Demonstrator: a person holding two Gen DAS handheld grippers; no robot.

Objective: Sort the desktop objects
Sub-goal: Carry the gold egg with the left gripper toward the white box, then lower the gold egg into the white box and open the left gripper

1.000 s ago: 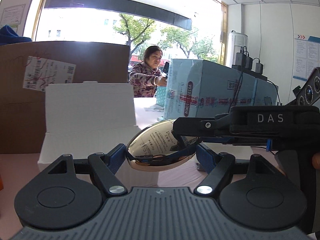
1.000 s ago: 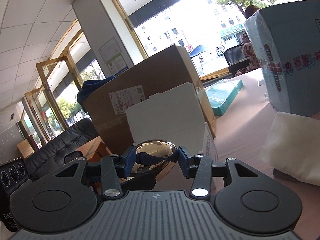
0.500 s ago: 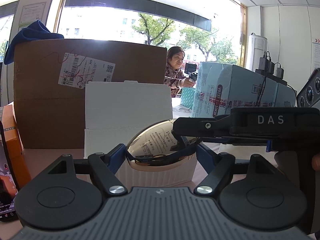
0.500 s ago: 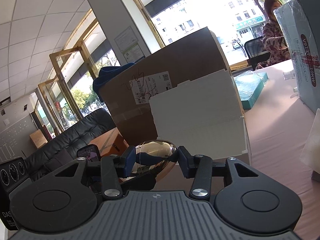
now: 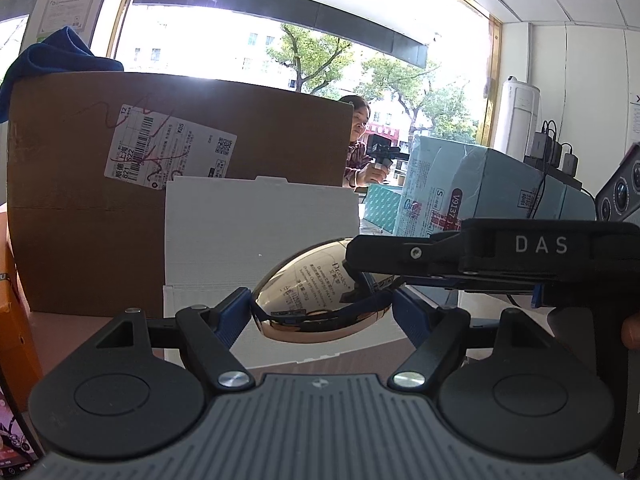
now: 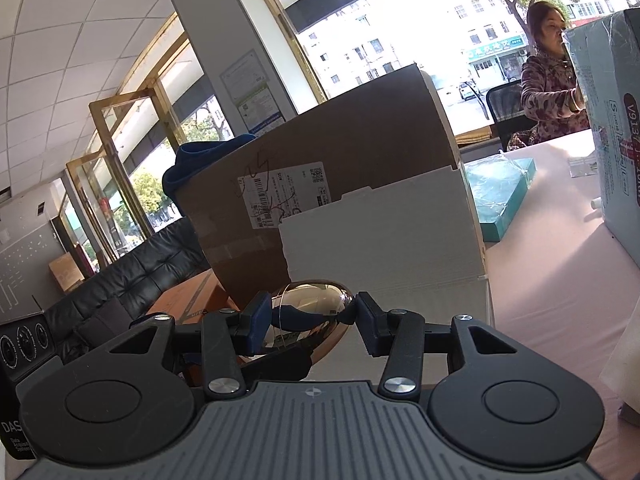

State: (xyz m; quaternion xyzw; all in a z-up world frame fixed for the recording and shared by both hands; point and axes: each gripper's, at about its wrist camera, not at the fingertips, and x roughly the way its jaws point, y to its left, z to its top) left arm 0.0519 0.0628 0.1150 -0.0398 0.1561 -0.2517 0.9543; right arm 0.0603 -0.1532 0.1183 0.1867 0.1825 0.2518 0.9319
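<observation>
Both grippers, left and right, clamped on a shiny gold egg-shaped container, white open box just behind

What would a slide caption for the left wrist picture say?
Both grippers clasp a shiny gold egg-shaped container before an open white box.

Bright windows beyond the jaws, white tiled ceiling above, black sofa to their left.

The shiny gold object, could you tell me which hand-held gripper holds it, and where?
Both: the left hand-held gripper and right hand-held gripper each clamp the gold egg-shaped object across its sides.
</observation>
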